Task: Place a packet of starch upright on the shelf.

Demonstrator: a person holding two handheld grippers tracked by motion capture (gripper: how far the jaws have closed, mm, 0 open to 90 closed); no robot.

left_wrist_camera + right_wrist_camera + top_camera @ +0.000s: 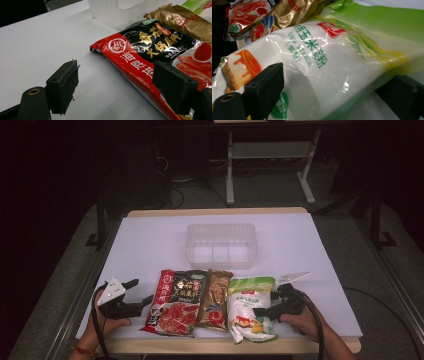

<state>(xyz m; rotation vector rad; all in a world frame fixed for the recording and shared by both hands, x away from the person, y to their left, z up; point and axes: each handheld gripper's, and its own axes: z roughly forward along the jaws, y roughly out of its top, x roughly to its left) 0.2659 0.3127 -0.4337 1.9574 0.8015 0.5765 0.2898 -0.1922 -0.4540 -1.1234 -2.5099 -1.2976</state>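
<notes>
Three packets lie side by side near the table's front edge: a red and black packet [175, 302] [140, 50], a gold-brown packet [215, 299] [185, 20] and a white and green packet [248, 306] [324, 62]. My left gripper [141, 291] [117, 87] is open just left of the red and black packet, and that packet's near edge runs between its jaws. My right gripper [267, 301] [334, 95] stands open at the white and green packet's right side, with the bulky bag between its wide-apart jaws.
A clear plastic container [221, 245] [125, 15] with dividers stands behind the packets at mid-table. The white table top [150, 245] is bare to the left and right. A hand holds each gripper at the front edge.
</notes>
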